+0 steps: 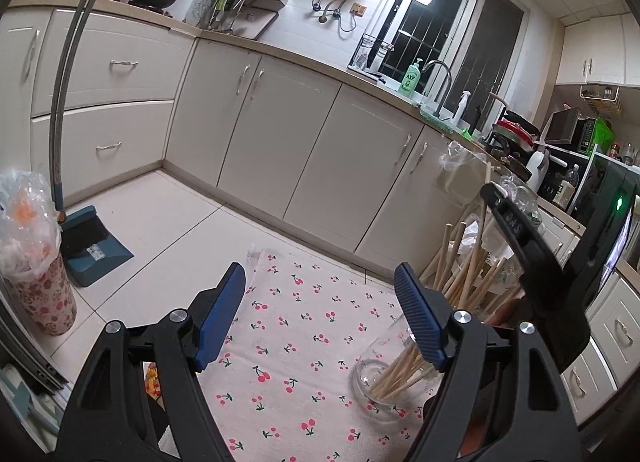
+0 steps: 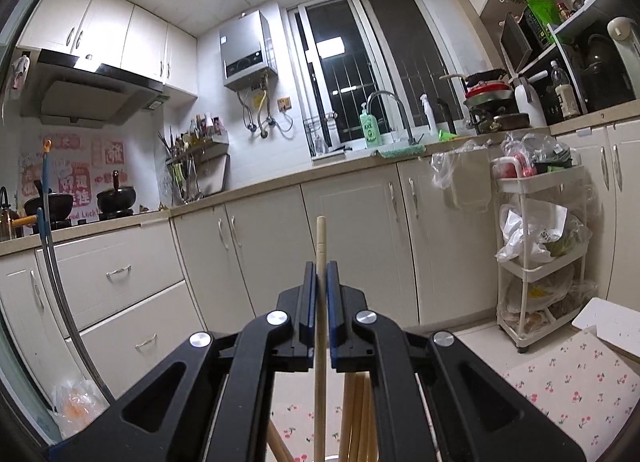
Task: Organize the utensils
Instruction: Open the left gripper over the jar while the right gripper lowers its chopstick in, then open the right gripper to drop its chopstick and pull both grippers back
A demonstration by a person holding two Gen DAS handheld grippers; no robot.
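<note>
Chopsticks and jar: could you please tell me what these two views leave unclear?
- Left wrist view: jar rim hidden behind the left tool's pad.
- Left wrist view: chopstick bundle partly covered by the right tool's black body.
- Right wrist view: held chopstick's lower end cut off by the bottom edge.

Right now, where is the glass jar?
In the left wrist view, the glass jar stands on the cherry-print cloth, lower right, beside the left gripper's right finger, holding chopsticks.

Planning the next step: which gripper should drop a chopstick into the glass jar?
Right: the right gripper is already shut on a chopstick. The left gripper is open and empty beside the glass jar.
</note>
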